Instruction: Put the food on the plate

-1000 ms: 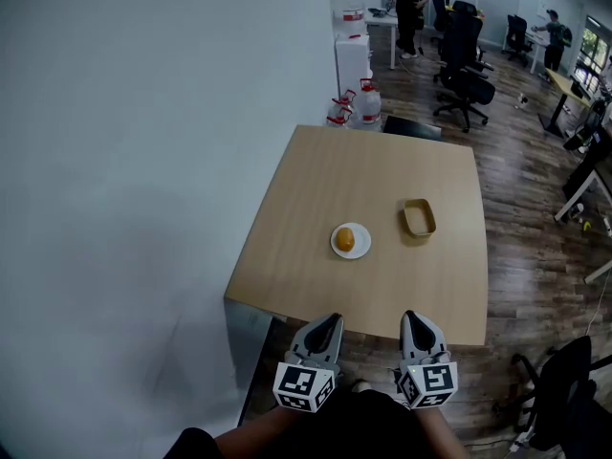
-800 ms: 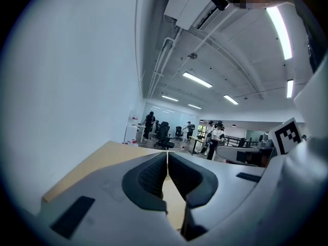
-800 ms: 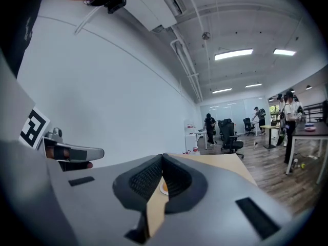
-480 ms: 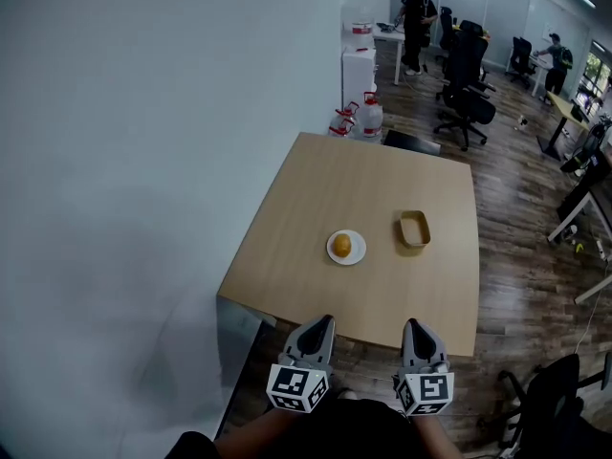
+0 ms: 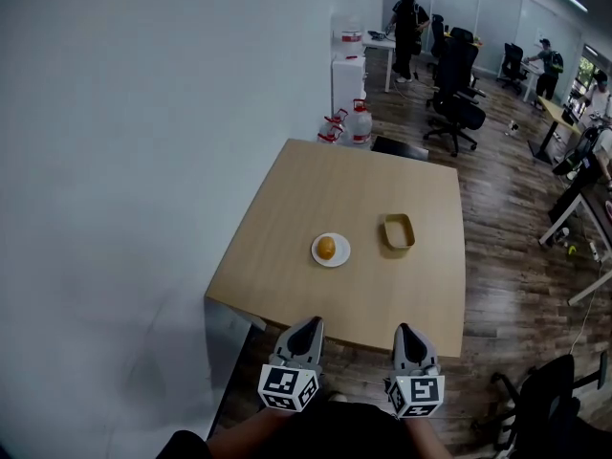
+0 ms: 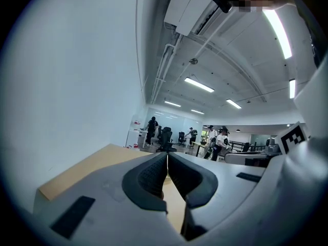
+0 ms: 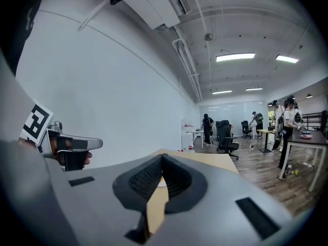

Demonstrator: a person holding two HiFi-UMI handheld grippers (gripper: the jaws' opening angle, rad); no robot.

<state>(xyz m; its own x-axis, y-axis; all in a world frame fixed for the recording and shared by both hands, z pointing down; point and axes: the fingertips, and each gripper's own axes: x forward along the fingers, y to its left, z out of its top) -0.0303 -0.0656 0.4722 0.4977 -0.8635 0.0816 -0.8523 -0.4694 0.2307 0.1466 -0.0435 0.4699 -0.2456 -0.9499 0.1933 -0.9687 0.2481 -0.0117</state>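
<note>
Left gripper (image 5: 308,326) and right gripper (image 5: 408,332), each with its jaws closed together on nothing, held side by side short of the near edge of the light wooden square table (image 5: 368,175). Beyond them, the round orange piece of food (image 5: 326,247) lies on the small white round plate (image 5: 341,254). The tan rectangular tray (image 5: 399,246) near it appears empty. Judged: placement complete, nothing left to move

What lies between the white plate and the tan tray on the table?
Nothing. In the head view, only bare tabletop separates the white plate from the tan tray, and the two sit apart.
</note>
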